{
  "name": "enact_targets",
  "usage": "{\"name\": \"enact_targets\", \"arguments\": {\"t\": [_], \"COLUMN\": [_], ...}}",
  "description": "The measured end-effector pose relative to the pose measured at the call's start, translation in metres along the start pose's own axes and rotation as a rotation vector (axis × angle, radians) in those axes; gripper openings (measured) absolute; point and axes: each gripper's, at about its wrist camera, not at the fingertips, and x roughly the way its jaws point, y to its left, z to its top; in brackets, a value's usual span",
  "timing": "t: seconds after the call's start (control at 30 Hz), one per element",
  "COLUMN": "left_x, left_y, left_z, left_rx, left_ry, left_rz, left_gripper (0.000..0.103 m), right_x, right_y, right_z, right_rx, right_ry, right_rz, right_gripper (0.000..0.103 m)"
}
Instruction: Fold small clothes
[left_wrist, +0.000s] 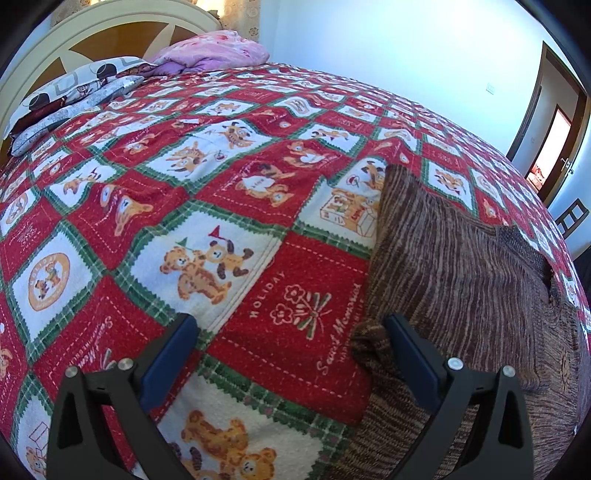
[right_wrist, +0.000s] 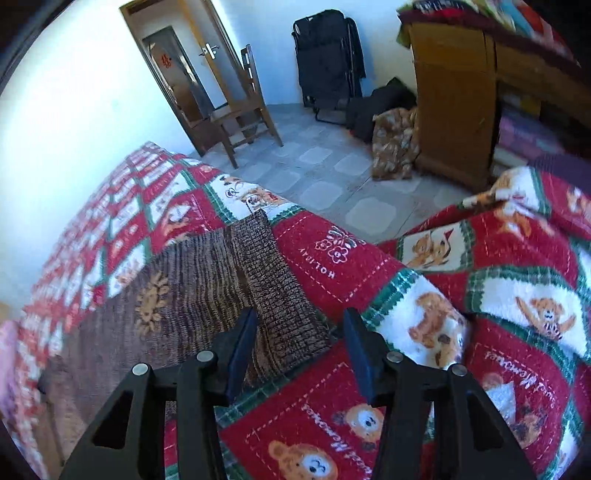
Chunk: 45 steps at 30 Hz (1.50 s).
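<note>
On the bed, over the red-and-green bear quilt (left_wrist: 207, 206), I see the brown knit sweater (left_wrist: 461, 266) lying flat, its long axis running away from my left gripper (left_wrist: 290, 326) toward the far edge of the bed. From the right wrist view, its ribbed band (right_wrist: 275, 280) points toward the wooden chair (right_wrist: 240, 114). My left gripper's fingers stand wide apart, empty, one finger above the sweater's near edge. My right gripper (right_wrist: 301, 319) is also spread, straddling the ribbed band's near corner.
</note>
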Motion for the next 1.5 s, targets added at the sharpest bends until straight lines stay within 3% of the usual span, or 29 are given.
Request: {"name": "enact_targets", "arguments": {"t": [0.1, 0.13, 0.2, 0.27, 0.37, 0.43, 0.6, 0.73, 0.87, 1.07, 1.17, 1.23, 1.3, 1.4, 1.5], "left_x": [0.0, 0.0, 0.0, 0.0, 0.0, -0.001, 0.0, -0.001, 0.0, -0.001, -0.001, -0.001, -0.001, -0.001, -0.001], "left_y": [-0.001, -0.001, -0.001, 0.0, 0.0, 0.0, 0.0, 0.0, 0.0, 0.0, 0.001, 0.001, 0.001, 0.001, 0.001], "left_z": [0.0, 0.0, 0.0, 0.0, 0.0, 0.0, 0.0, 0.0, 0.001, 0.0, 0.0, -0.001, -0.001, -0.001, -0.001], "left_rx": [-0.001, -0.001, -0.001, -0.001, -0.003, -0.005, -0.007, -0.008, -0.01, -0.016, -0.019, -0.021, -0.022, -0.024, -0.025], "left_ry": [-0.001, -0.001, 0.0, 0.0, -0.001, -0.002, -0.002, -0.003, -0.004, -0.007, -0.009, -0.01, -0.011, -0.012, -0.012], "left_rz": [0.001, 0.001, 0.001, 0.0, -0.001, -0.005, -0.006, -0.009, -0.01, -0.022, -0.026, -0.028, -0.029, -0.032, -0.033], "left_gripper": [0.103, 0.103, 0.103, 0.103, 0.103, 0.103, 0.103, 0.103, 0.103, 0.103, 0.103, 0.103, 0.103, 0.103, 0.103], "right_x": [0.008, 0.007, 0.006, 0.004, 0.002, -0.012, -0.063, -0.099, -0.115, -0.099, -0.088, -0.081, -0.077, -0.084, -0.101], "right_y": [0.015, 0.018, 0.021, 0.02, 0.017, 0.025, 0.105, 0.19, 0.274, 0.336, 0.345, 0.347, 0.342, 0.333, 0.314], "right_z": [-0.003, -0.004, -0.005, -0.001, 0.009, 0.017, 0.014, -0.025, -0.093, -0.199, -0.228, -0.239, -0.24, -0.238, -0.211], "right_rx": [-0.094, -0.136, -0.189, -0.169, -0.094, -0.067, -0.28, -0.48, -0.641, -0.797, -0.84, -0.863, -0.843, -0.826, -0.762], "right_ry": [-0.011, -0.018, -0.015, 0.007, 0.037, -0.001, -0.108, -0.116, -0.082, -0.006, -0.006, 0.017, 0.113, 0.182, 0.119], "right_rz": [-0.079, -0.091, -0.066, -0.03, 0.032, 0.054, 0.139, 0.286, 0.444, 0.552, 0.531, 0.525, 0.604, 0.724, 0.786], "right_gripper": [0.046, 0.041, 0.019, 0.012, 0.011, 0.011, 0.011, 0.011, 0.011, 0.011, 0.015, 0.033, 0.064, 0.065, 0.065]}}
